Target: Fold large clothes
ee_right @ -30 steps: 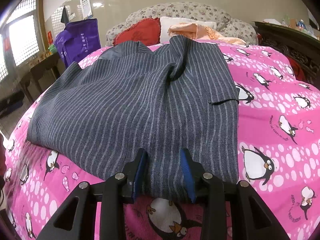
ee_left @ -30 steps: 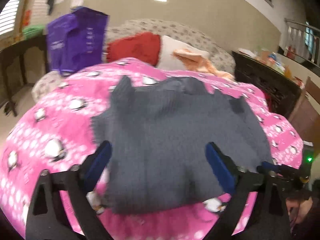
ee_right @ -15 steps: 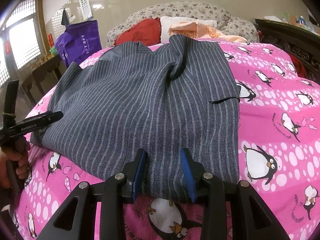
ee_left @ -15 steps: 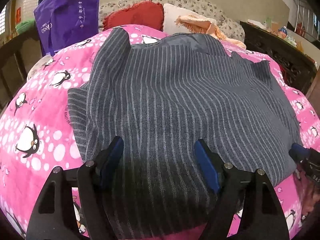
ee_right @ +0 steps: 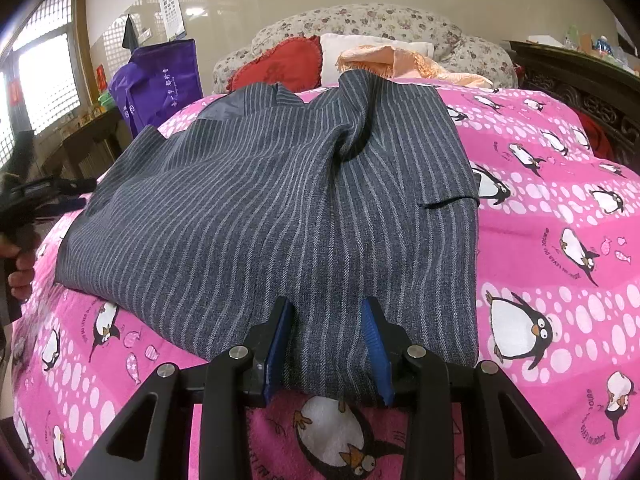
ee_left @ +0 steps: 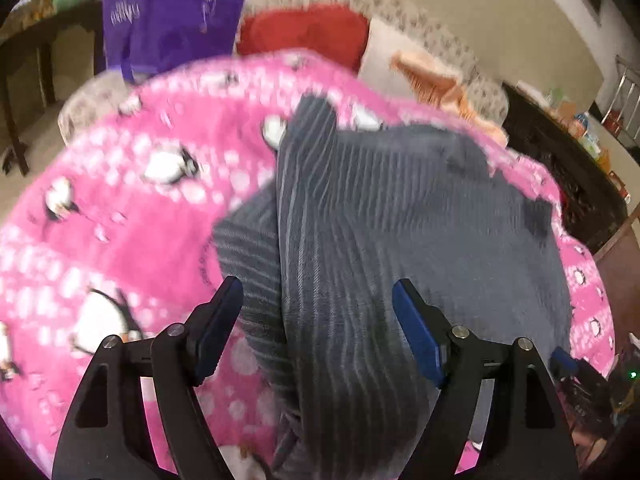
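Observation:
A large grey pinstriped garment (ee_right: 280, 208) lies spread on a pink penguin blanket (ee_right: 560, 280); it also shows, blurred, in the left wrist view (ee_left: 400, 248). My right gripper (ee_right: 328, 320) sits at the garment's near hem with a fold of cloth between its blue pads, jaws narrow. My left gripper (ee_left: 318, 308) is open wide, jaws on either side of the garment's left edge near a folded sleeve. It also shows at the left edge of the right wrist view (ee_right: 36, 196), beside the garment's left side.
A purple bag (ee_right: 160, 80) stands at the bed's far left. Red (ee_right: 280, 64) and white pillows and an orange cloth (ee_right: 400, 60) lie at the head. A dark wooden cabinet (ee_right: 580, 80) runs along the right; a dark table (ee_left: 36, 60) stands left.
My left gripper has swung left and up along the garment's left edge; its view is now blurred. The right gripper has held still on the hem.

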Action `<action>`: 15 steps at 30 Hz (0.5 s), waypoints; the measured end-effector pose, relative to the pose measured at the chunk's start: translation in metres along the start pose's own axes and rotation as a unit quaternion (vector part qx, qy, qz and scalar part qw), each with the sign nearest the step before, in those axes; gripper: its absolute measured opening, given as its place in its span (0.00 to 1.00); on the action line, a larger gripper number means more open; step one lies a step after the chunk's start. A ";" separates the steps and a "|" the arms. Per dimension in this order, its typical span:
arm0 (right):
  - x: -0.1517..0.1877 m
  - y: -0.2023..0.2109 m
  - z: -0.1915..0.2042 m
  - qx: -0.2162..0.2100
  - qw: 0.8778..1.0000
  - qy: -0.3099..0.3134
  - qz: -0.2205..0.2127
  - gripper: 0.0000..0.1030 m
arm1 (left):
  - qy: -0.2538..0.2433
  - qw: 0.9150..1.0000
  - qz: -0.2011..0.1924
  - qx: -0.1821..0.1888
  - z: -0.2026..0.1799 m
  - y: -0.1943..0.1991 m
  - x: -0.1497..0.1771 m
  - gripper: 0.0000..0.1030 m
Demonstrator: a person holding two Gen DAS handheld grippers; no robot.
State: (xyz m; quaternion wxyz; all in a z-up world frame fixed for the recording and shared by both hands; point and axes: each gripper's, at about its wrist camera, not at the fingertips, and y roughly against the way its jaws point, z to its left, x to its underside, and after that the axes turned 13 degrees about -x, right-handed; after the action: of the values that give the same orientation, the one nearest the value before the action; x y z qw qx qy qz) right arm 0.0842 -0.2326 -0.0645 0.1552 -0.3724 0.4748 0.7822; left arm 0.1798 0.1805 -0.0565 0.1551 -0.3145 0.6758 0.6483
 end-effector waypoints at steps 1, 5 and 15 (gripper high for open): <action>0.000 0.000 0.000 0.000 1.000 0.000 0.000 0.34 | 0.000 1.000 0.012 -0.026 0.003 -0.013 0.001 0.76; 0.001 0.000 0.000 0.001 1.000 0.000 0.000 0.34 | 0.058 0.998 0.014 0.016 0.024 -0.031 0.005 0.83; 0.001 -0.001 0.002 0.005 1.000 0.002 -0.002 0.34 | 0.018 0.997 0.015 0.072 0.029 -0.024 0.010 0.85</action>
State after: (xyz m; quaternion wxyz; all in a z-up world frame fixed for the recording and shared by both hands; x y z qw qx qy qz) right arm 0.0838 -0.2303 -0.0652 0.1575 -0.3741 0.4787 0.7785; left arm 0.1814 0.2076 -0.0846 0.1551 -0.3037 0.7284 0.5943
